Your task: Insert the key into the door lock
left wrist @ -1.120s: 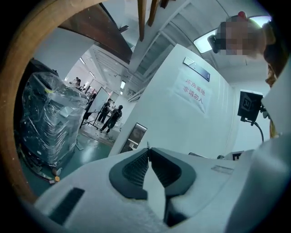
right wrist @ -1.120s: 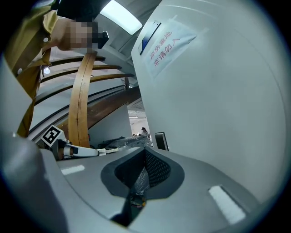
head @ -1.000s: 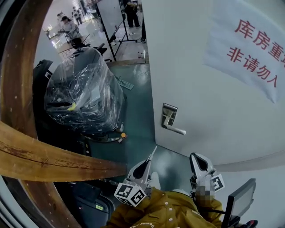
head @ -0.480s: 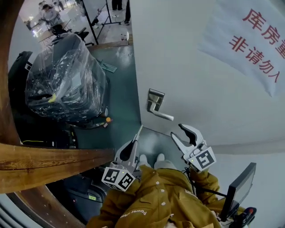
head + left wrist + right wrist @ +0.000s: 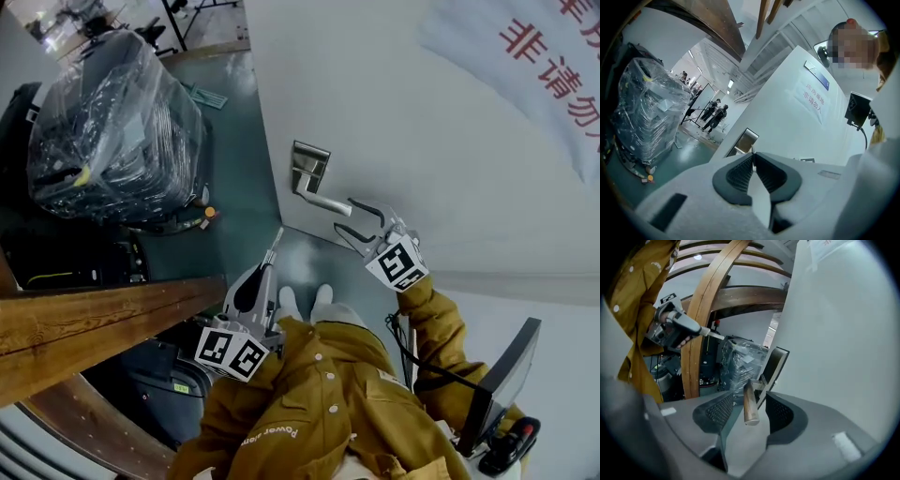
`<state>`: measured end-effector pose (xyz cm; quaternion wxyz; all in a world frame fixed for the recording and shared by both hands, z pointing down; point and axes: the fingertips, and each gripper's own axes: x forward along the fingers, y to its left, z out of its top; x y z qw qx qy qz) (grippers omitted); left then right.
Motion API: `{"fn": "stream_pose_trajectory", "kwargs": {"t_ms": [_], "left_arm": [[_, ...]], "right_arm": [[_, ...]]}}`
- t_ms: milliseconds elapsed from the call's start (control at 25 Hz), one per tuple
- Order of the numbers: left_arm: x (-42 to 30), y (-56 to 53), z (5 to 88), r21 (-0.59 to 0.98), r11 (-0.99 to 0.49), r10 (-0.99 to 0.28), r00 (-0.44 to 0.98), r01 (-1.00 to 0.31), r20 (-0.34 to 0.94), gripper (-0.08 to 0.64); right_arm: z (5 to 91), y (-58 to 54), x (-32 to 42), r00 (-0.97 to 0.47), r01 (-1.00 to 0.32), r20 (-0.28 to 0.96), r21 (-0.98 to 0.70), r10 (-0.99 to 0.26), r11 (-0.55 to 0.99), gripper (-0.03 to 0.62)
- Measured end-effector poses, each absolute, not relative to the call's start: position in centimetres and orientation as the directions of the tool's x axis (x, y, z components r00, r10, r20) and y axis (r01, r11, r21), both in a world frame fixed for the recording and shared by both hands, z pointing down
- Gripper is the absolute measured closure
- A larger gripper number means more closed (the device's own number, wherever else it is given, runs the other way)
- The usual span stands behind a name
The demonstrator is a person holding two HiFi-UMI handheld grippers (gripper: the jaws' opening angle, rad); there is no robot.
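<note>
A white door (image 5: pixel 450 169) carries a metal lock plate (image 5: pixel 309 165) with a lever handle (image 5: pixel 324 201). My right gripper (image 5: pixel 345 217) is at the lever's free end and its jaws are opening. In the right gripper view the lever (image 5: pixel 750 404) lies between the spread pads, which do not press on it; the gripper (image 5: pixel 749 401) faces the lock plate (image 5: pixel 772 365). My left gripper (image 5: pixel 265 269) hangs lower left of the handle, shut on a thin key (image 5: pixel 274 247) that points toward the door. The key's tip (image 5: pixel 751 150) shows between the shut pads.
A machine wrapped in clear plastic (image 5: pixel 112 131) stands on the green floor left of the door. A curved wooden beam (image 5: pixel 94 323) crosses the lower left. A paper sign with red characters (image 5: pixel 553 56) hangs on the door. A black screen (image 5: pixel 506 394) sits at lower right.
My right gripper has rolled, travelled up to the lever's end and gone from shut to wide open. The left gripper and key have kept about the same place.
</note>
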<state>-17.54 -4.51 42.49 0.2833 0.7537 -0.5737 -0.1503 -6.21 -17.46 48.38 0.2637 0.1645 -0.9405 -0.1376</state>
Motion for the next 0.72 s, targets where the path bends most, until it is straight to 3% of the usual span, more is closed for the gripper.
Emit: {"fn": "stream_pose_trajectory", "kwargs": {"t_ms": [40, 360, 440, 720], "left_arm": [[-17.6, -4.4, 42.6, 0.600, -0.177, -0.950, 0.294, -0.780, 0.101, 0.534], [-17.0, -4.5, 43.0, 0.619, -0.166, -0.950, 0.293, -0.768, 0.109, 0.534], [-17.0, -4.6, 43.3, 0.637, -0.160, -0.951, 0.292, -0.754, 0.107, 0.534], [-16.3, -5.9, 45.8, 0.753, -0.136, -0.942, 0.320, -0.644, 0.104, 0.535]], "right_arm": [[49.2, -17.9, -6.3, -0.798, -0.219, 0.465, 0.368, -0.382, 0.904, 0.386], [51.9, -19.1, -6.9, -0.777, -0.132, 0.534, 0.379, -0.333, 0.916, 0.412], [52.1, -19.0, -7.0, -0.776, -0.120, 0.539, 0.382, -0.327, 0.916, 0.466], [52.1, -19.1, -7.0, -0.782, -0.113, 0.536, 0.380, -0.318, 0.918, 0.468]]}}
